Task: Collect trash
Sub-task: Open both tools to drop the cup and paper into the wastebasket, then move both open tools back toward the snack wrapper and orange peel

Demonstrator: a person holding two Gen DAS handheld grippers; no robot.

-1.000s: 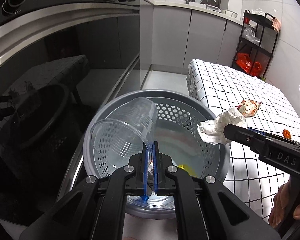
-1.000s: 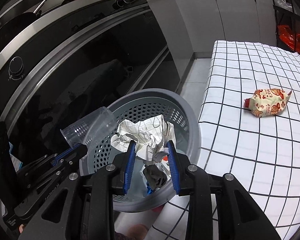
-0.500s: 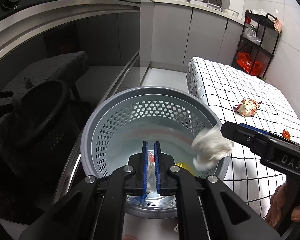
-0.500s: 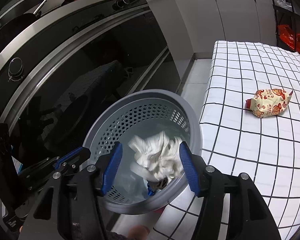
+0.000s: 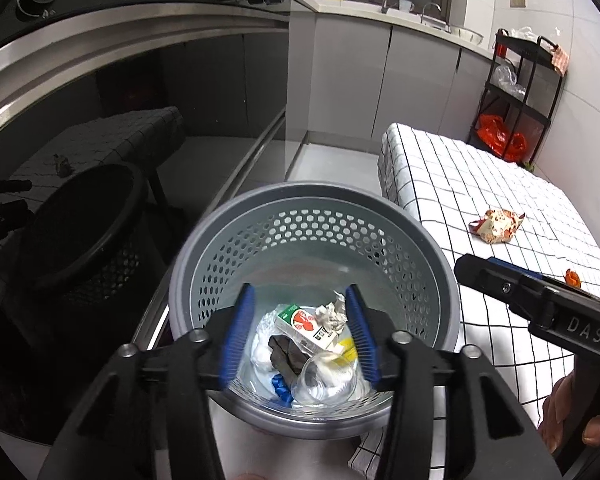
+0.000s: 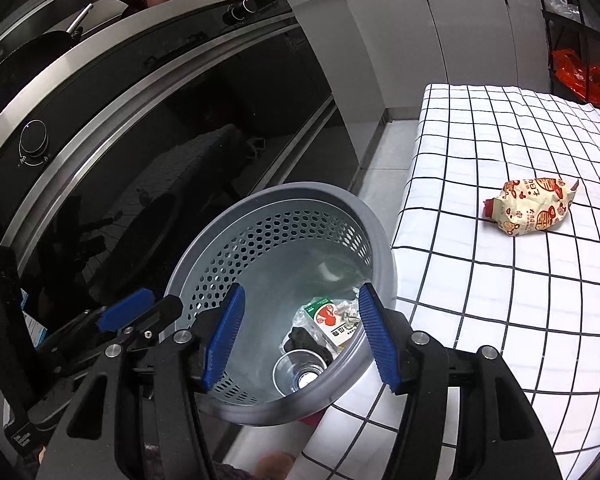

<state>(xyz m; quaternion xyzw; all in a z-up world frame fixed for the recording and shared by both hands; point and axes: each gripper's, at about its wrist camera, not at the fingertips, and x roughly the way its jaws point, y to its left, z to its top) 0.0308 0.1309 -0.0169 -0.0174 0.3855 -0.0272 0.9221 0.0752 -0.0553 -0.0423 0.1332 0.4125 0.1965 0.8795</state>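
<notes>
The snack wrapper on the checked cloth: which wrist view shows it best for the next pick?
The right wrist view: the snack wrapper lies large and unobstructed on the checked cloth, print readable. The left wrist view shows it smaller, farther off near the frame's right side.

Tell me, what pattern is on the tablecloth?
White tablecloth with a black grid, clearest in the right wrist view.

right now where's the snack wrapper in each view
Left wrist: snack wrapper at right, mid-height, on the checked tablecloth.
Right wrist: snack wrapper at right, above centre, on the same cloth.
Shared landmark: the grey bin, left of and below the wrapper in both.
</notes>
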